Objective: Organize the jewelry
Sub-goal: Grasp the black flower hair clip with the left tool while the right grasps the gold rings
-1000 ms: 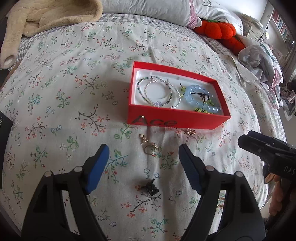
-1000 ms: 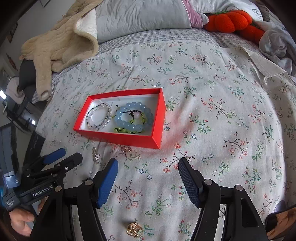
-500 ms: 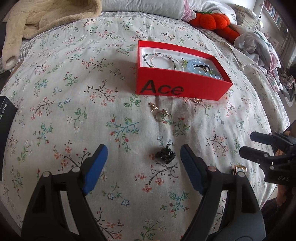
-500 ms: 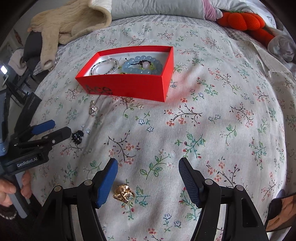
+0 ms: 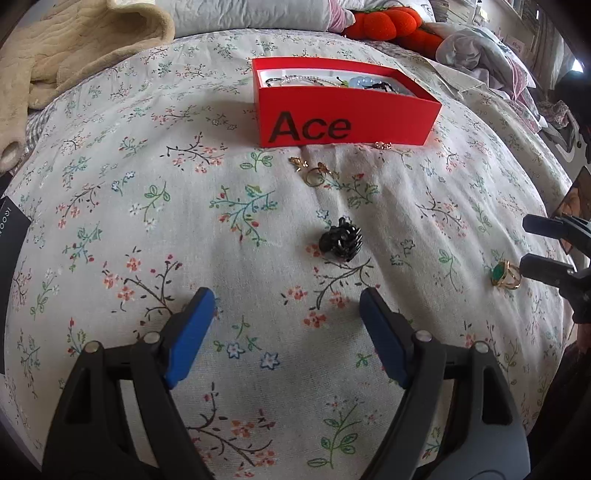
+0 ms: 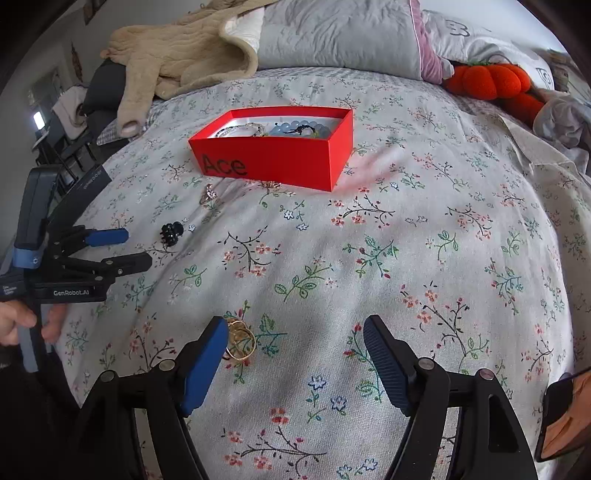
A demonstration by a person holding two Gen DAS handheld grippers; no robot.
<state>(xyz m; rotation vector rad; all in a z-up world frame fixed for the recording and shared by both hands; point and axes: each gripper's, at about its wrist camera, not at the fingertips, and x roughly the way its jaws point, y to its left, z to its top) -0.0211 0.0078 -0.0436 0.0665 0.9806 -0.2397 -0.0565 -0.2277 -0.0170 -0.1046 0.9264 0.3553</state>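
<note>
A red "Ace" box (image 5: 347,114) (image 6: 280,158) sits on the floral bedspread and holds bracelets (image 6: 295,129). A black hair claw (image 5: 341,240) (image 6: 171,232) lies just ahead of my open, empty left gripper (image 5: 286,314) (image 6: 125,247). A gold ring with a green stone (image 5: 504,275) (image 6: 240,339) lies beside the left fingertip of my open, empty right gripper (image 6: 295,339) (image 5: 532,242). Small gold rings and earrings (image 5: 312,171) (image 6: 208,194) lie in front of the box, and another gold piece (image 5: 384,145) (image 6: 274,184) touches its base.
A beige fleece garment (image 5: 74,55) (image 6: 177,55) lies at the back left. Grey pillows (image 6: 340,33) and an orange plush (image 5: 388,26) (image 6: 495,81) are at the back. Crumpled clothes (image 5: 480,48) are at the right. The bed edge drops off near both grippers.
Both grippers have dropped lower and come closer to the bedspread. The hair claw is now nearer my left gripper, and the gold ring is now at my right gripper's left fingertip.
</note>
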